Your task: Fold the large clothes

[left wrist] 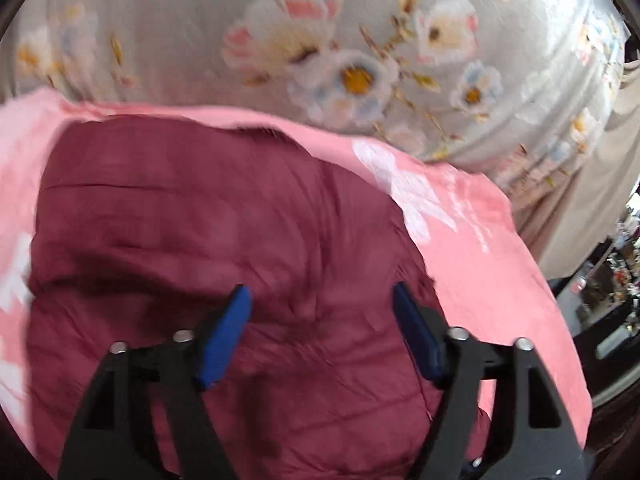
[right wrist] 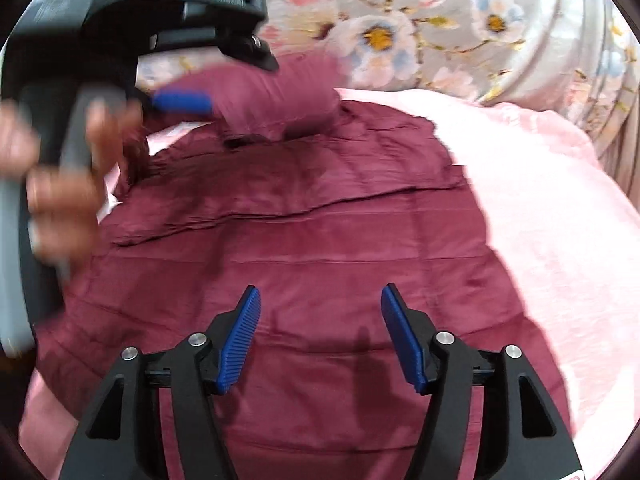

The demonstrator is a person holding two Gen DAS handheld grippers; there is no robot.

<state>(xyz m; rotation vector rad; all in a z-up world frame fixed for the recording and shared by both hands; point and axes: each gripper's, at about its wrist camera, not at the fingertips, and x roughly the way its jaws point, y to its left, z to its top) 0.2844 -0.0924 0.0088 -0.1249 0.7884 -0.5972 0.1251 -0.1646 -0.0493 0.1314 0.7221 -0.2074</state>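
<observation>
Left hand pose: my left hand (right wrist: 60, 184) grips the gray handle of its tool at the left edge of the right wrist view, blurred, with the tool body reaching out over the far end of the garment.
Left claw: my left claw (left wrist: 320, 300) hangs over the maroon quilted jacket (left wrist: 224, 240), blue pads (left wrist: 224, 340) spread wide apart, nothing between them; I cannot tell whether they touch the fabric.
Right claw: my right claw (right wrist: 318, 300) hovers above the jacket's broad middle, its ribbed blue pads (right wrist: 240, 344) wide apart and empty.
Garment: the maroon quilted jacket (right wrist: 304, 248) lies spread on the pink blanket (right wrist: 552, 216), a folded edge running across its width and a bunched part at its far end, near the left claw's pad.
Surroundings: beyond the pink blanket (left wrist: 480, 248) lies a gray floral sheet (left wrist: 320, 40); the gray floral sheet (right wrist: 460, 20) also borders the jacket's far end. Cluttered furniture shows dimly at the right edge of the left wrist view.
</observation>
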